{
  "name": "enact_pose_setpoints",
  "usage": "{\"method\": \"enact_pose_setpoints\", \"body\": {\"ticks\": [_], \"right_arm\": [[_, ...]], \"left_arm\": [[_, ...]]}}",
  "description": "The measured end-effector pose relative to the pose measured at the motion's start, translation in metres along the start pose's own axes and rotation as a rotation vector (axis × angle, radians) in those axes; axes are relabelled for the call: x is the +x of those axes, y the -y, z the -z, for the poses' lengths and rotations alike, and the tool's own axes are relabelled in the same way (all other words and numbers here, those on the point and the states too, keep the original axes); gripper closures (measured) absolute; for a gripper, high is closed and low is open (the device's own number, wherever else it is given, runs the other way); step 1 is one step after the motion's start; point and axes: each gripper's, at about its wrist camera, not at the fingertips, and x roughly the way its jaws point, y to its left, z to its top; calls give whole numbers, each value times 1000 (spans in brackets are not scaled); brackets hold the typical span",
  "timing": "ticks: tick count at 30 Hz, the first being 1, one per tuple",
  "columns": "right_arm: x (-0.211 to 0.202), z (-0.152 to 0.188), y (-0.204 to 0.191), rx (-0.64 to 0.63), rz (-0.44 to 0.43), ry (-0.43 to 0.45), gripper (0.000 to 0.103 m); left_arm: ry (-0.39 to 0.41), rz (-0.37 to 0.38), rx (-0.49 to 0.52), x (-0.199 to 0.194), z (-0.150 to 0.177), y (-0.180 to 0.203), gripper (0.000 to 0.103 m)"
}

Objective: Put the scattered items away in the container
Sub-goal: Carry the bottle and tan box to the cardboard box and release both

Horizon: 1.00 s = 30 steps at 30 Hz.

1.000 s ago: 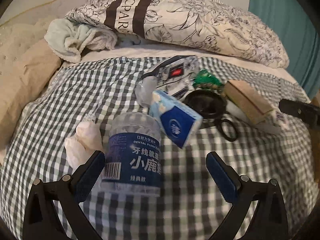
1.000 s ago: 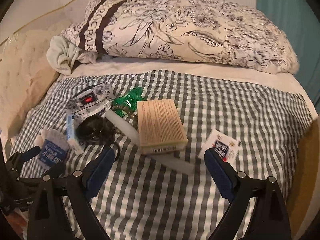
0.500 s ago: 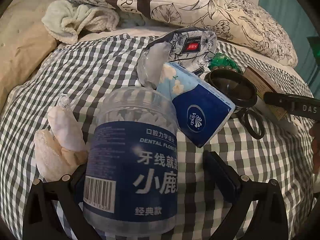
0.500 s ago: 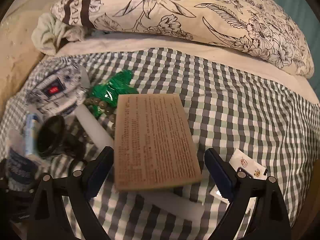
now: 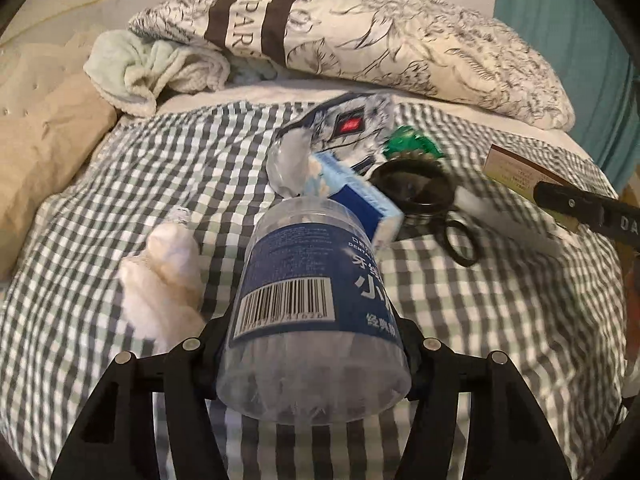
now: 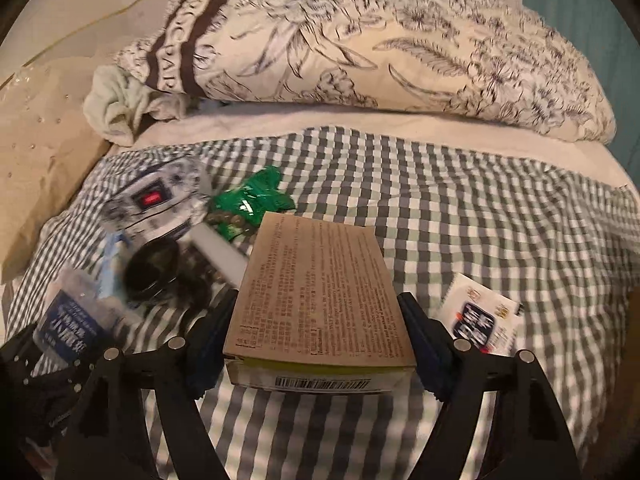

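L wrist: my left gripper (image 5: 314, 332) is closing its jaws on the clear floss jar (image 5: 316, 304), pads pressing both sides, jar tilted above the checked blanket (image 5: 120, 208).

R wrist: my right gripper (image 6: 318, 322) is closing on the brown box (image 6: 320, 292), pads touching its sides; white sachet (image 6: 480, 316) just beside.

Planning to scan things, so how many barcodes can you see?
2: one on the blue label of the floss jar, one on the near end of the brown box. Others may be hidden.
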Motion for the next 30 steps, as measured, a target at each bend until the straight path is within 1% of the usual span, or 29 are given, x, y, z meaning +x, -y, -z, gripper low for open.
{"method": "enact_pose_setpoints", "body": {"ticks": [2, 4, 7, 10, 14, 17, 19, 22, 26, 30], "right_arm": [[-18, 8, -3, -13, 3, 13, 26], [-36, 17, -6, -12, -13, 23, 26], [-61, 33, -9, -12, -35, 38, 26], [-85, 46, -11, -16, -24, 54, 26], [-111, 61, -17, -21, -30, 46, 26], [-131, 70, -22, -45, -25, 50, 26], [-145, 74, -20, -43, -31, 62, 26], [-169, 78, -11, -34, -23, 89, 26], [-201, 82, 14, 1, -1, 127, 26], [-235, 84, 53, 55, 32, 139, 26]], "left_arm": [[5, 3, 5, -13, 2, 2, 41], [17, 19, 13, -29, 6, 4, 41], [40, 29, 50, -53, 11, 15, 41], [58, 34, 77, -72, 11, 28, 41], [65, 42, 96, -91, 9, 45, 41], [73, 56, 96, -103, 10, 55, 41], [79, 50, 107, -112, 11, 65, 41], [90, 53, 124, -126, 11, 82, 41], [111, 87, 153, -143, 6, 116, 41], [133, 159, 223, -159, -4, 168, 41]]}}
